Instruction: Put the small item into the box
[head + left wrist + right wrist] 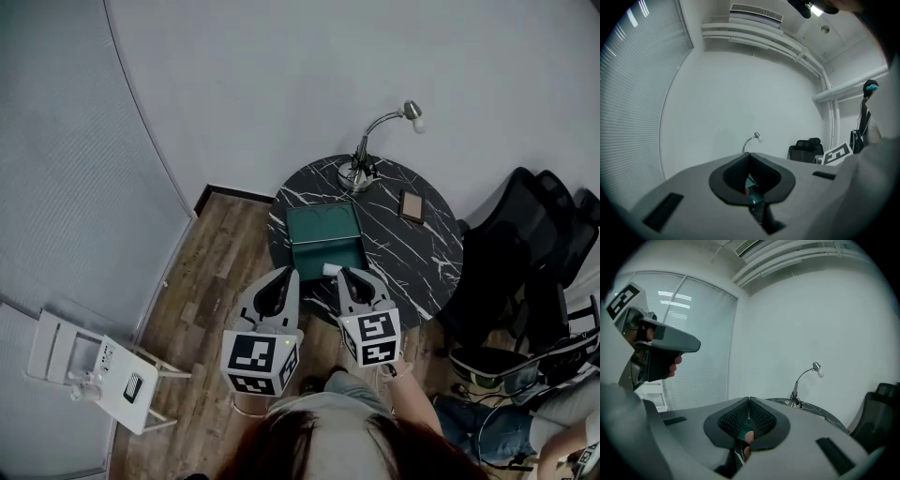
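An open dark green box [323, 227] stands on the round black marble table [412, 258], near its front. A small white thing [331, 270] lies at the box's near edge, between my two grippers. A small flat brown item [411, 205] lies further right on the table. My left gripper [284, 275] [749, 154] hovers at the table's near edge, its jaw tips touching, nothing between them. My right gripper [352, 274] [749, 400] is beside it, also shut and holding nothing. A pinkish spot shows through the gap under its pads; I cannot tell what it is.
A silver gooseneck lamp [361, 169] stands at the table's back. Black office chairs [525, 244] crowd the right side. A white folding stand [94, 370] sits on the wood floor at the left. A pale curved wall lies behind the table.
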Demonstrator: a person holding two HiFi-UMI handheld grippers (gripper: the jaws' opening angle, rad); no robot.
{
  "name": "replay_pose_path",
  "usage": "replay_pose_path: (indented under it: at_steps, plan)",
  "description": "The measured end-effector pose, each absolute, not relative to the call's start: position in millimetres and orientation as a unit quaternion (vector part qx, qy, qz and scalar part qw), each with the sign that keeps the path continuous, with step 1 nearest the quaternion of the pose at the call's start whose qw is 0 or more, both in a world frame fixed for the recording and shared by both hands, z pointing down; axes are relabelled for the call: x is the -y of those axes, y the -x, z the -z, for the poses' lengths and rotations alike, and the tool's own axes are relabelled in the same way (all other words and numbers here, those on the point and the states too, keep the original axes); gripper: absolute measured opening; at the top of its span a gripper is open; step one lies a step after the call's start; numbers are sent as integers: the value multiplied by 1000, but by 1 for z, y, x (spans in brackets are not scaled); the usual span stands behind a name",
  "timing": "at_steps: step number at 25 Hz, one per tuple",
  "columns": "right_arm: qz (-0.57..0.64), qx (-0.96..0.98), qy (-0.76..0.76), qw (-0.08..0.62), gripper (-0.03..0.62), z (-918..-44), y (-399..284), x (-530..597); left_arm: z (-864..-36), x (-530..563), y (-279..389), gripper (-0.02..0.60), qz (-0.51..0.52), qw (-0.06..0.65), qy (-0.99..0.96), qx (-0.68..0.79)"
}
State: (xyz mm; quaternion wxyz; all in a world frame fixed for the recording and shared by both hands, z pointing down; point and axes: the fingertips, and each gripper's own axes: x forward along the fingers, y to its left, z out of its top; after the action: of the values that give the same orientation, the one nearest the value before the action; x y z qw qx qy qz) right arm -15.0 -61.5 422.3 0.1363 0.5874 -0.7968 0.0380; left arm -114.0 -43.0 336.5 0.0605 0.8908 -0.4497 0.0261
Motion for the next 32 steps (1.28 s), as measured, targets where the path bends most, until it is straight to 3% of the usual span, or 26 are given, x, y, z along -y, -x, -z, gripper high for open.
replay_pose_path:
  at_steps: [8, 32]
  plan:
    - [-36, 802, -589, 95, 26, -401, 2, 54, -338, 47, 96, 8, -29, 58, -895, 441]
    - [-7, 808, -587, 58, 25, -348, -33, 17, -330, 29, 52, 8, -51, 42, -891, 449]
